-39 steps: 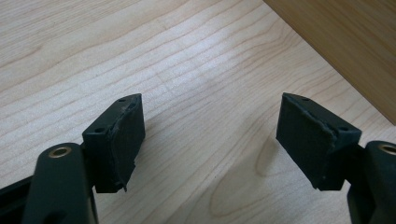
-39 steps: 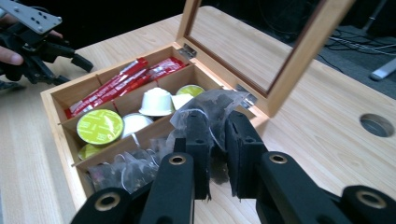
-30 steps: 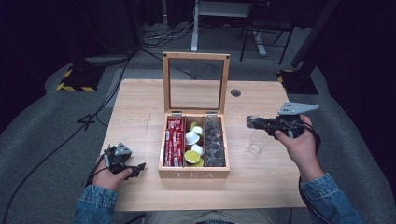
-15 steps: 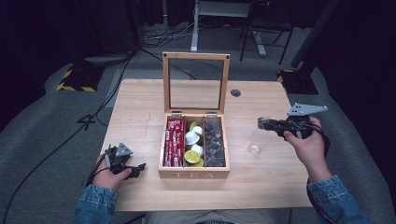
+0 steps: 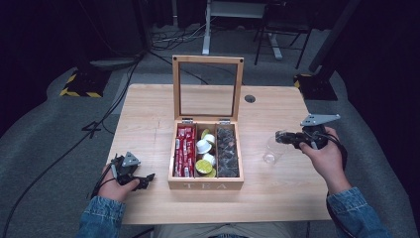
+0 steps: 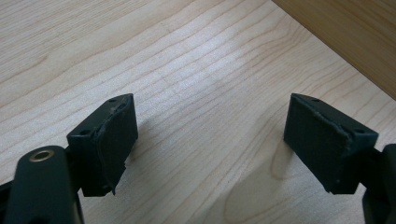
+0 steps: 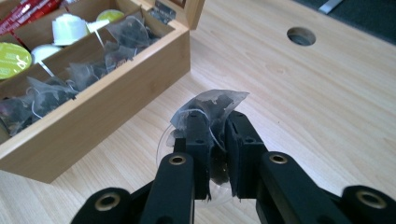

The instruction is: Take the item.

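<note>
Right tool (image 7: 215, 140): you hold a tea bag (image 7: 212, 106), jaws clamped, right of the box (image 7: 100, 109), over a clear glass (image 5: 272, 148).
Tea bag: light, soft, tears easily; grip its edge.
Left tool (image 6: 210, 140): jaws have just been opening, now wide, nothing between.

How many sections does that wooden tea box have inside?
3, side by side in the tea box: red packets on the left, round capsules in the middle, tea bags on the right.
</note>
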`<action>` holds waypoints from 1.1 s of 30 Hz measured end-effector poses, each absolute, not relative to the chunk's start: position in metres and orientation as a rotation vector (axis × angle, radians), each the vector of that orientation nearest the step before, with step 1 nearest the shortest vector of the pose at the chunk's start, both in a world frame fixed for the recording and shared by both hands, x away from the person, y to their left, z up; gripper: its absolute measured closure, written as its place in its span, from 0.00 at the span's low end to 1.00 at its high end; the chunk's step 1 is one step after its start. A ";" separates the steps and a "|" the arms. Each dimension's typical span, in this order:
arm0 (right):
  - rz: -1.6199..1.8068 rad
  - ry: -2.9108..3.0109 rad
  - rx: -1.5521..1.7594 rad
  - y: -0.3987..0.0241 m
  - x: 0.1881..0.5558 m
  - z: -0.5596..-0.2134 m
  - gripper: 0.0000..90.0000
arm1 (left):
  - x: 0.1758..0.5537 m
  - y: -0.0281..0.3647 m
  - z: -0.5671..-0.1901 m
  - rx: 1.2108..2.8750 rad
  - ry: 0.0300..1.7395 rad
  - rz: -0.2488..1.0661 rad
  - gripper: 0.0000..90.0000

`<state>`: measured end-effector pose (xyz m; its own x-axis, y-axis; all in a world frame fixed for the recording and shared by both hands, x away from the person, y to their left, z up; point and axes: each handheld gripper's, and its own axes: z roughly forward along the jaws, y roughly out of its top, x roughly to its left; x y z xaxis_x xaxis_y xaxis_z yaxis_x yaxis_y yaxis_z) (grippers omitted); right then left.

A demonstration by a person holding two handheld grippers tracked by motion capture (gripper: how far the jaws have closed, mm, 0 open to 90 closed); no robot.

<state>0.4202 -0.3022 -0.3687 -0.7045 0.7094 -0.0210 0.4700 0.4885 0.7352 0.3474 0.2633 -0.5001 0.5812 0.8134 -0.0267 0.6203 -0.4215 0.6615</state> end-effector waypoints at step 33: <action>0.969 2.516 1.050 -0.292 0.430 -0.392 0.70 | 0.346 0.264 -0.501 2.167 1.127 0.400 0.20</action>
